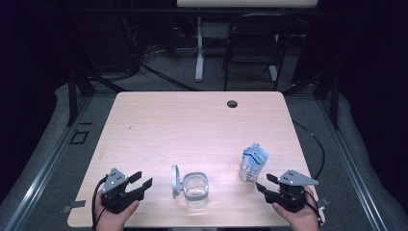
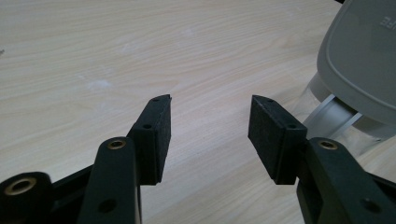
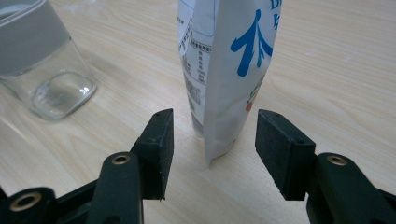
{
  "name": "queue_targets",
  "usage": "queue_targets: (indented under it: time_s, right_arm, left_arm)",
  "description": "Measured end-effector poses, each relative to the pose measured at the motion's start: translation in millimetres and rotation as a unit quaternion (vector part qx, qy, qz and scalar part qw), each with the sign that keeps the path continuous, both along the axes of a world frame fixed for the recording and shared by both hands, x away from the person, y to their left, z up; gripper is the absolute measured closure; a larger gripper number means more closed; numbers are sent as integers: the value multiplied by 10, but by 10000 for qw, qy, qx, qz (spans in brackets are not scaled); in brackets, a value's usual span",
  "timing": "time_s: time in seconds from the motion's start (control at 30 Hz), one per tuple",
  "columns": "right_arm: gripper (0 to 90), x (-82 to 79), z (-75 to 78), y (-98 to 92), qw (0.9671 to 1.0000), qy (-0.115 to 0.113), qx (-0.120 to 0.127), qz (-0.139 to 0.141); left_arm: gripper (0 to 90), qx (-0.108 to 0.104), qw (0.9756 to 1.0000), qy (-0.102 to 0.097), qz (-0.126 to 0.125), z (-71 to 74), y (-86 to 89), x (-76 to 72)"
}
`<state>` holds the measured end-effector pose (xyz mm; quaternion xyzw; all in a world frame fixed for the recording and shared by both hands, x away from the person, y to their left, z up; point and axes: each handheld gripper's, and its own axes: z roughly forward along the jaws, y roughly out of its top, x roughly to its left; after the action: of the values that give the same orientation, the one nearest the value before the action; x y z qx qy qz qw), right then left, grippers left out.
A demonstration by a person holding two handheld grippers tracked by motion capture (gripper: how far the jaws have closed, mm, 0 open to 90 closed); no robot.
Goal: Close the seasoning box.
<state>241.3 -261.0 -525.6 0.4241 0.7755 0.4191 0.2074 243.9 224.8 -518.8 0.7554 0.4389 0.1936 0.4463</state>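
The right gripper [image 3: 212, 135] is seen with its jaws spread wide and nothing held; the pads stand clear of the white and blue pouch [image 3: 224, 70], whose lower edge sits just ahead of the gap, upright on the desk [image 1: 192, 125]; a lopsided closure is judged likely to tip or crumple the pouch, since it stands nearer the left pad and is thin and soft; left of the pouch the clear jar [image 1: 196, 188] is found, its grey lid [image 1: 175, 181] propped on edge beside it; farther left of the pouch the left gripper [image 1: 142, 180] is held open and empty, near the lid, which could be knocked flat by a careless sweep.
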Motion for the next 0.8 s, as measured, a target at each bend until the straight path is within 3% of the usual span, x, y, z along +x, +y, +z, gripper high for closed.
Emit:
queue_targets:
  time_s: [0.23, 0.47, 0.53, 0.73, 0.8]
  right_arm:
    - [452, 31, -3, 15, 10000, 10, -17, -74]
    - [392, 88, -42, 55, 9998, 13, -157, -131]
    - [385, 108, -48, 68, 9998, 33, -77, -152]
    - [365, 162, -48, 126, 9998, 72, -150, -140]
    - [360, 183, -52, 142, 9996, 101, -174, -175]
  left_arm:
    - [484, 48, 10000, -51, -59, -24, 14, -14]
    - [470, -24, 10000, 87, -18, -58, 67, -32]
    - [470, 8, 10000, 47, -10, -62, 86, -43]
    - [423, 166, 9997, 75, 152, -71, 141, -78]
    - [406, 107, 9996, 145, 228, -73, 165, -93]
